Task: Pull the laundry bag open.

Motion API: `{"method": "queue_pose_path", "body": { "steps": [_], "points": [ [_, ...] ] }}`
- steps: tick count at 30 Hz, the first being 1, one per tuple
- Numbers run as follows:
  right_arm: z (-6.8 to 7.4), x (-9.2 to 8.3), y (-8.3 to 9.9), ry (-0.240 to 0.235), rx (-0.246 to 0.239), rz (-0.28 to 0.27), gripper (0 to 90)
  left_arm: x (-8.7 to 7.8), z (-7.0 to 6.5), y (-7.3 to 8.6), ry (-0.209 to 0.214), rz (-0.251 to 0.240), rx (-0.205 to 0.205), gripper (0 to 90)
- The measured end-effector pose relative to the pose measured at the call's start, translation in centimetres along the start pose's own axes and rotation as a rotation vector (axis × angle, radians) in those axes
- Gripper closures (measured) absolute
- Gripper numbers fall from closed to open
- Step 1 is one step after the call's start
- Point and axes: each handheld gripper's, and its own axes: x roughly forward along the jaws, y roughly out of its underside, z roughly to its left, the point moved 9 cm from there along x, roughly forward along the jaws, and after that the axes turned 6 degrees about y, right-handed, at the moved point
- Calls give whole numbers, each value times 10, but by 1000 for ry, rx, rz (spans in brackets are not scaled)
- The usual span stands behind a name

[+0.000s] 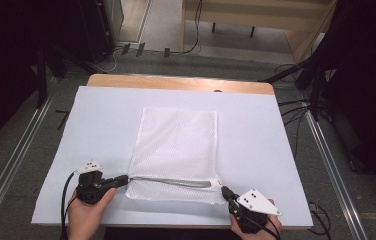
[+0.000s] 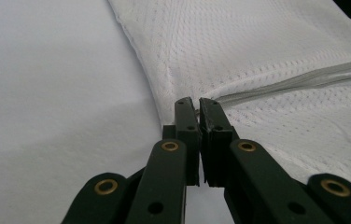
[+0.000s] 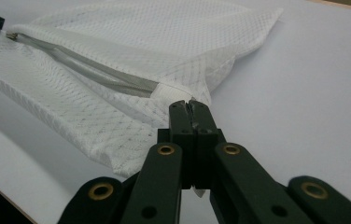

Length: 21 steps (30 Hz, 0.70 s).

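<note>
mesh bag (image 1: 176, 150) stretched between left tool (image 1: 124, 180) and right tool (image 1: 226, 192), both seemingly clamping it.

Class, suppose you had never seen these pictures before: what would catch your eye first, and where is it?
First, the white mesh bag lying flat in the middle of the white table sheet. Next, its grey zipper along the near edge, with the left gripper shut on the zipper's left end and the right gripper shut on the bag's near right corner.
</note>
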Motion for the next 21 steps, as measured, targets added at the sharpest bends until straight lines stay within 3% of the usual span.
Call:
{"method": "queue_pose_path", "body": {
  "steps": [4,6,8,10,12,13,16,18,21],
  "points": [
    [-1,2,1,18,0,8,900,-3,5,-3,-4,-16,-15,881],
    [-4,3,2,39,-2,13,900,-9,12,-3,-28,-30,-18,881],
    [-6,2,2,29,11,12,900,-10,13,-3,10,-37,-50,881],
    [-5,3,2,34,3,15,900,-7,11,-1,-3,-20,-4,880],
    [-3,3,1,31,-3,7,900,-4,10,0,9,-11,8,876],
    [-4,2,1,23,-1,6,900,-5,10,-1,10,-34,9,866],
    [-3,-1,1,0,16,-2,900,-9,14,-7,0,-102,-21,605],
    [-2,-2,2,-10,24,2,900,-12,15,-11,12,-140,-36,519],
    [1,-3,3,-41,30,4,900,-13,17,-13,-16,-162,-32,383]
  ]
}}
